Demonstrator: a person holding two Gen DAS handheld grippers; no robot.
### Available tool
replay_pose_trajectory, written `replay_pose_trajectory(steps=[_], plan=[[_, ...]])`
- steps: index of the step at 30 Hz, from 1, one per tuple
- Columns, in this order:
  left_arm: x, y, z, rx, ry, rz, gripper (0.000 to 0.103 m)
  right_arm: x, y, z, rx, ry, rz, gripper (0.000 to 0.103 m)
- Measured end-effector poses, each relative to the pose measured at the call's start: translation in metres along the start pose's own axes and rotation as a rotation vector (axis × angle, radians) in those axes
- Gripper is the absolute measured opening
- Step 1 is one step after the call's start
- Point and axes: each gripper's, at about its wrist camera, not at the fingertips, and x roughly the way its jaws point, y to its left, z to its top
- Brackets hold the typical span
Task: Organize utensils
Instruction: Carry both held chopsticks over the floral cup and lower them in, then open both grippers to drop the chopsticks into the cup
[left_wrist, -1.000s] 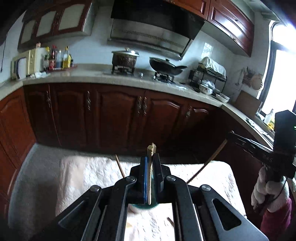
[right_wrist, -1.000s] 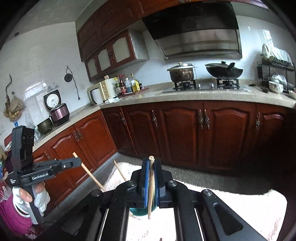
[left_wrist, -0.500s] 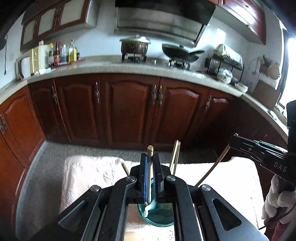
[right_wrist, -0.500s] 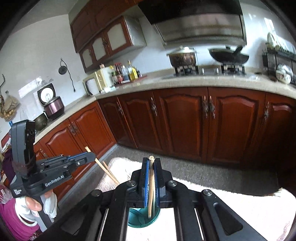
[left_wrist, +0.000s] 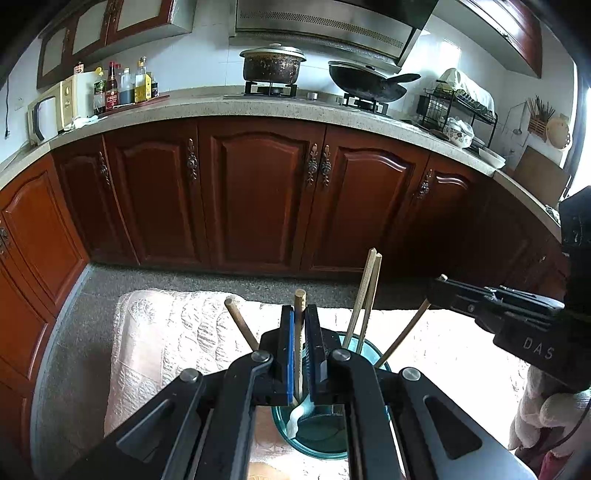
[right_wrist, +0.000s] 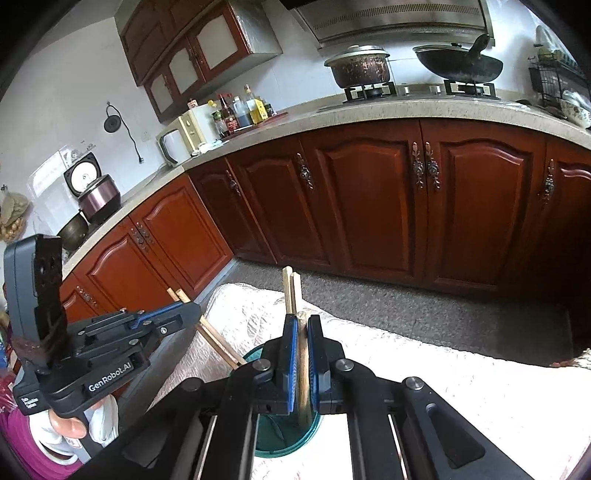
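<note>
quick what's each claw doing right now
Left claw: closed on a round wooden chopstick.
Right claw: closed on a pale wooden chopstick.

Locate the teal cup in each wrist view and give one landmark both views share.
Left wrist view: the teal cup sits bottom centre, just right of the left gripper, partly behind its fingers.
Right wrist view: the teal cup sits bottom centre, below the right gripper, mostly hidden by it.
Shared landmark: the lidded pot on the stove.
</note>
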Motion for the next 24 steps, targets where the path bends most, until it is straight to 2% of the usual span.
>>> replay_pose_trajectory(steps=[24], plan=[[0.0015, -0.0019, -0.0002, 0.017, 0.005, 0.013, 0.005, 0.0051, -0.0062, -0.0064, 0.016, 0.024, -0.011, 0.01]])
